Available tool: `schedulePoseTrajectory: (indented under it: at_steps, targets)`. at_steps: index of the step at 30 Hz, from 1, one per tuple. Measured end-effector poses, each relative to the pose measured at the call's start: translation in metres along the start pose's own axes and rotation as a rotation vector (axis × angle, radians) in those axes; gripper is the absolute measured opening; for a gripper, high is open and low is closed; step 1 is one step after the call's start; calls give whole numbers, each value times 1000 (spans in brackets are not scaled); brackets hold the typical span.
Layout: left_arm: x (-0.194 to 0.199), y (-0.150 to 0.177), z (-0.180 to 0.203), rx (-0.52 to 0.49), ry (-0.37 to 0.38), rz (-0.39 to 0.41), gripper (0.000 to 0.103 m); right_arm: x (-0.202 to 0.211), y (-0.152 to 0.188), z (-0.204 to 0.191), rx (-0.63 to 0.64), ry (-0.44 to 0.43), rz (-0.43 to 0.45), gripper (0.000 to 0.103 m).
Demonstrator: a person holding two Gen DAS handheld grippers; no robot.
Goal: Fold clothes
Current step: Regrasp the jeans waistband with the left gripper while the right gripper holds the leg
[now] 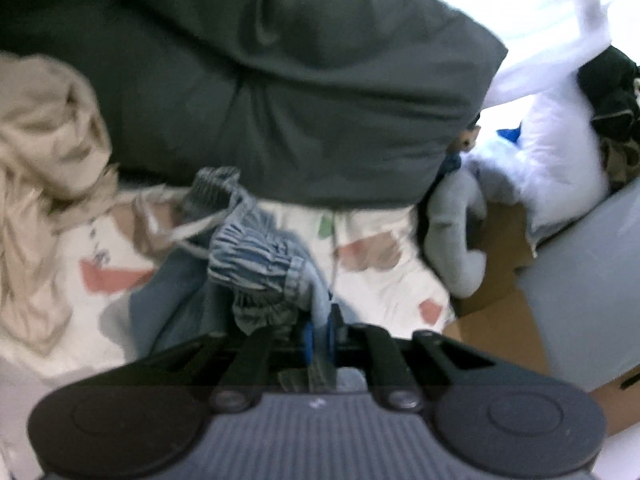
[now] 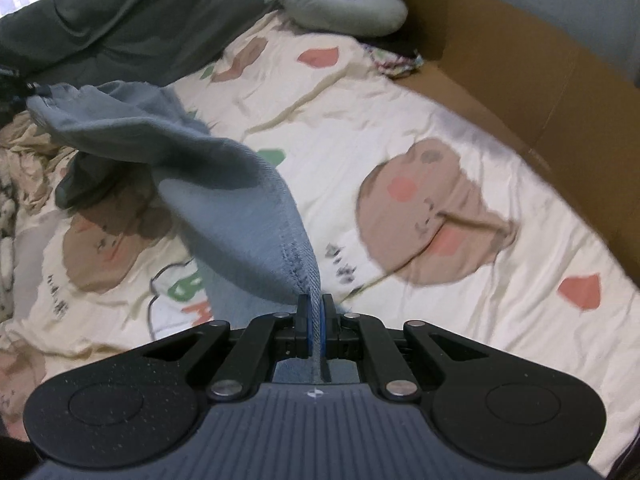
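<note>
Left wrist view first: the left gripper (image 1: 319,330) has its jaws pressed together on a bunched bit of the blue garment (image 1: 256,264), right where the striped, gathered waistband part sits, so the cloth is directly in front of the fingers and piled up just past them. A drawstring trails off to the left over the printed bedsheet (image 1: 384,280). The gripper points down at a slant toward the bed, with a big dark grey pillow (image 1: 280,80) beyond and a beige crumpled cloth (image 1: 44,152) off to the left. Picture's pretty blurry. Right wrist view: the right gripper (image 2: 316,322) is pinching a stitched hem of the same blue garment, which rises from the jaws and stretches up and left, hanging clear of the sheet. It's angled steeply down. A cardboard box (image 2: 520,92) lines the right edge of the bed, with a grey neck pillow (image 2: 344,12) at the top.
</note>
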State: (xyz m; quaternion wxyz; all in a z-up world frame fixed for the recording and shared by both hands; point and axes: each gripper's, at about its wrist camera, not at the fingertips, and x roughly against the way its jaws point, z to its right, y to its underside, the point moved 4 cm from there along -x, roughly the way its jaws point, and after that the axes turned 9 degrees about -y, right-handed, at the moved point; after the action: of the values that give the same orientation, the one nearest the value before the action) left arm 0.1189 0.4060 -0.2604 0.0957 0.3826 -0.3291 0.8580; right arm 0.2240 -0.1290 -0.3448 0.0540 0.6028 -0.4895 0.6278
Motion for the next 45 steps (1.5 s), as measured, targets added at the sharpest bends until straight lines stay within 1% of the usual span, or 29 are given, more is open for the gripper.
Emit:
schedulePoseTrajectory:
  at_steps: [3,5,9,17,22,26,33,36,39,42,45]
  targets:
    - [-9,-20,17,-24,-5,14,7,0,-14,9,1,22,6,1]
    - [-16,-34,28,-18,-2,26,7,-1,-22,15,-3,35,12,1]
    - [-33,-56,55,-25,16,44,7,-8,-34,25,5,37,16,1]
    - [-91,-78,124,-97,20,28,7,-31,-52,53,-6,54,11,1]
    - [-128,-83,155,-148,-11,15,7,-44,-65,76,-13,69,8,1]
    - [-150,-89,175,-193,-21,8,7,-57,-76,94,-21,78,-1,1]
    - [-185,-97,187,-212,-96,39,7,-78,-106,108,18,101,-15,1]
    - [-199,-100,187,-216,-137,52,7,-89,-122,113,31,105,-31,1]
    - [-213,-102,183,-189,-172,42,7,-102,-138,121,40,117,-55,1]
    - [-225,-101,178,-161,-178,12,9,-115,-150,130,40,142,-72,1]
    - [-228,-100,176,-168,-174,10,10,-124,-163,141,19,165,-72,1]
